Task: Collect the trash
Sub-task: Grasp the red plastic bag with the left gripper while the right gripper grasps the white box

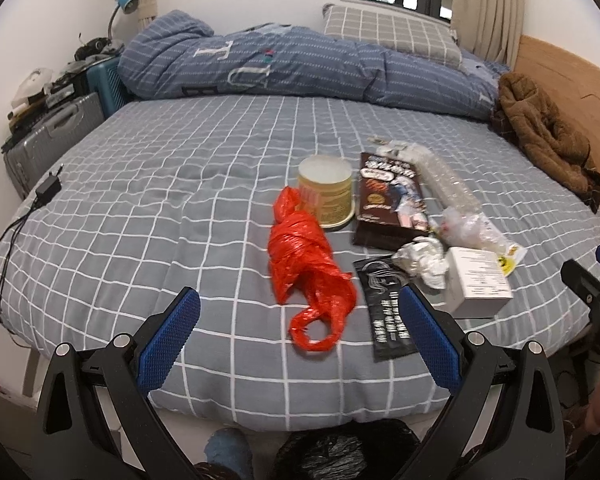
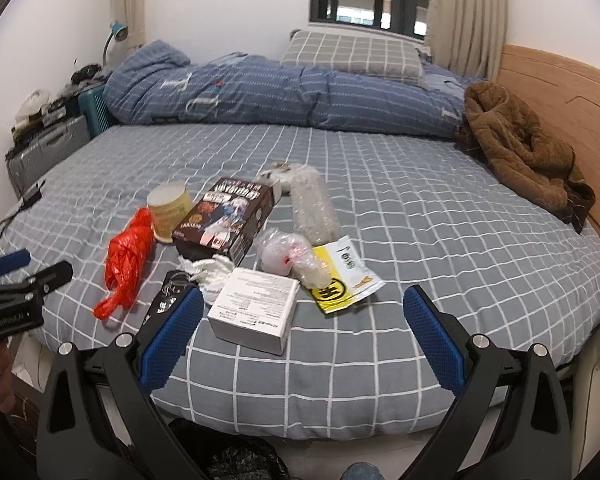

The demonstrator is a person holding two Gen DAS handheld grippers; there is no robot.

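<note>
Trash lies on the bed's near half: a red plastic bag (image 1: pixel 304 264) (image 2: pixel 128 256), a yellow tub (image 1: pixel 327 190) (image 2: pixel 171 210), a dark printed box (image 1: pixel 392 200) (image 2: pixel 228 218), a black sachet (image 1: pixel 388 312), crumpled tissue (image 1: pixel 424 264) (image 2: pixel 212 274), a white box (image 1: pixel 478 282) (image 2: pixel 256 306), bubble wrap (image 2: pixel 314 208) and a yellow-white packet (image 2: pixel 346 278). My left gripper (image 1: pixel 300 340) is open and empty, just short of the red bag. My right gripper (image 2: pixel 304 328) is open and empty, in front of the white box.
A black trash bag (image 1: pixel 340 454) (image 2: pixel 236 462) sits on the floor below the bed edge. A folded blue duvet (image 1: pixel 300 64) and pillow lie at the back, a brown coat (image 2: pixel 524 148) by the headboard, a charger with cable (image 1: pixel 46 192) at left, suitcases beyond.
</note>
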